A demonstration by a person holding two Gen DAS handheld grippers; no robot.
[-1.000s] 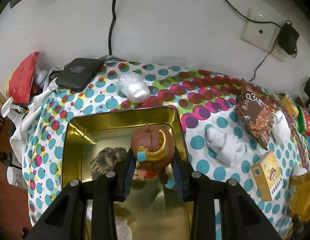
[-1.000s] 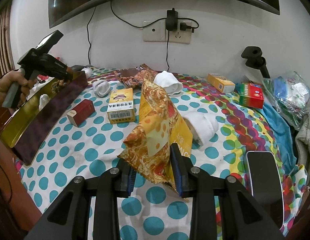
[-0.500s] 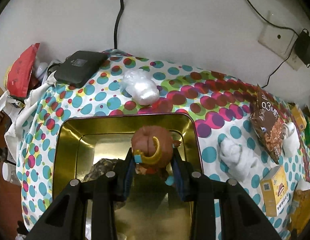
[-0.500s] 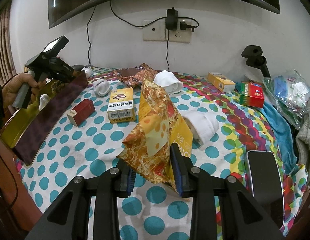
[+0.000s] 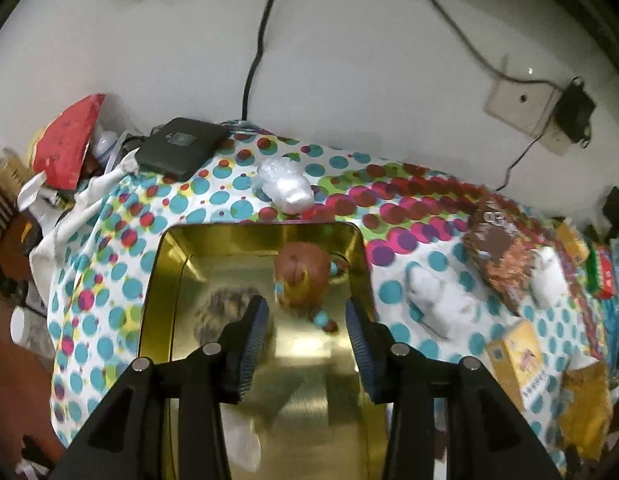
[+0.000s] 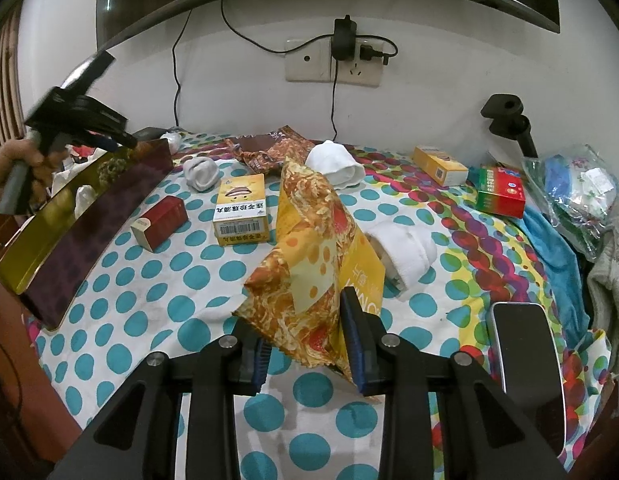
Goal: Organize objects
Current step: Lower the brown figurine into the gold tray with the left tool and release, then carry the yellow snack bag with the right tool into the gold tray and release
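In the left wrist view my left gripper (image 5: 303, 320) is open above the gold tin (image 5: 165, 264). A brown-haired doll figure (image 5: 303, 276) lies loose in the tin just beyond the fingertips, beside a dark scrunched item (image 5: 225, 308). In the right wrist view my right gripper (image 6: 305, 340) is shut on an orange-yellow snack bag (image 6: 313, 248) that stands on the dotted cloth. The left gripper (image 6: 81, 116) and the tin (image 6: 49, 220) show at far left.
On the cloth lie a yellow box (image 6: 240, 210), a red box (image 6: 159, 222), rolled white socks (image 6: 405, 246), a brown snack bag (image 6: 269, 150), a green-red box (image 6: 501, 194) and a phone (image 6: 525, 344). A black device (image 5: 179, 148) and white wrapped lump (image 5: 285, 186) lie behind the tin.
My left gripper has opened and let go of the doll figure, which now lies in the tin. The left gripper has lifted. The right gripper has not moved.
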